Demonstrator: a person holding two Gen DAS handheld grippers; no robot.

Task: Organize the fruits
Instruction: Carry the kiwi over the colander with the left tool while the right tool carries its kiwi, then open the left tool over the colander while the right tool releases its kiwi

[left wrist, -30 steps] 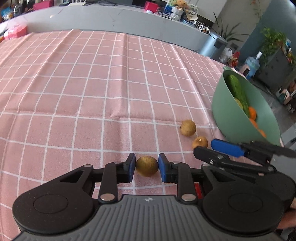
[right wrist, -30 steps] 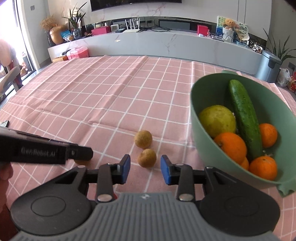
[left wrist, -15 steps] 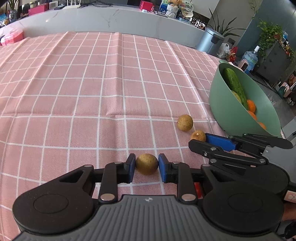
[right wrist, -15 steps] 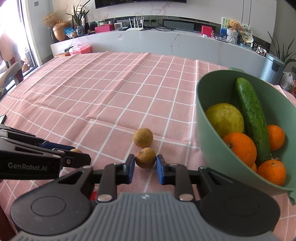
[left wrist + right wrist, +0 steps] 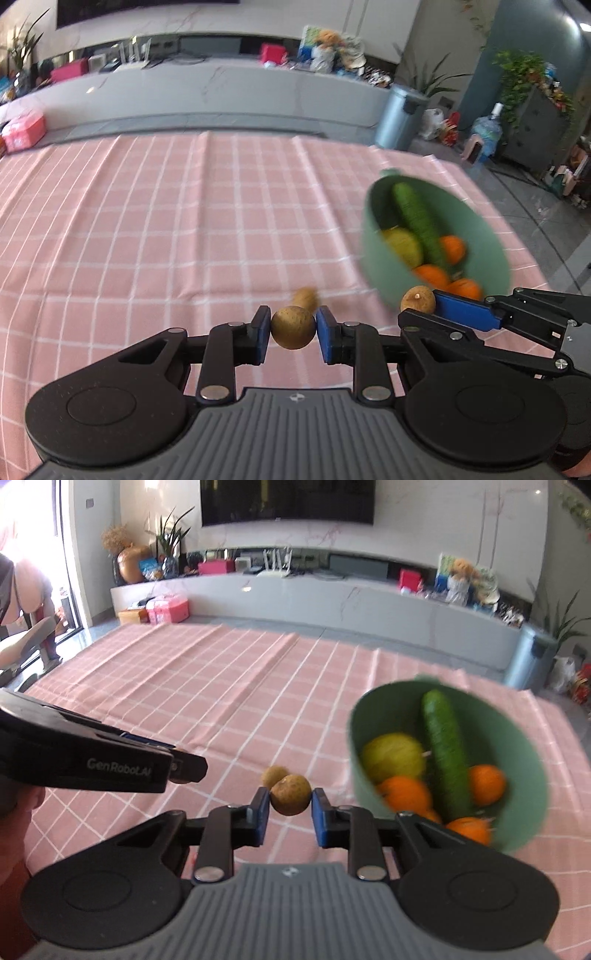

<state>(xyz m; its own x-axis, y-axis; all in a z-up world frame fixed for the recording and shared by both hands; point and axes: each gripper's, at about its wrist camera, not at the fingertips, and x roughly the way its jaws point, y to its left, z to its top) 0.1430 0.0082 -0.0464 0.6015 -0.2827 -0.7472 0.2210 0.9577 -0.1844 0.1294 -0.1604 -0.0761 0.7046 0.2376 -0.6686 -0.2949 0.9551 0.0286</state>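
We had each gripper clamped on a small round brown fruit: left gripper (image 5: 293, 328), right gripper (image 5: 290, 801). The green plastic bowl (image 5: 524, 738) lay at two o'clock, nearer our right gripper.

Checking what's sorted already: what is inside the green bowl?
Inside the green bowl: a cucumber, a yellow-green fruit and at least three oranges. Anything beneath them is covered.
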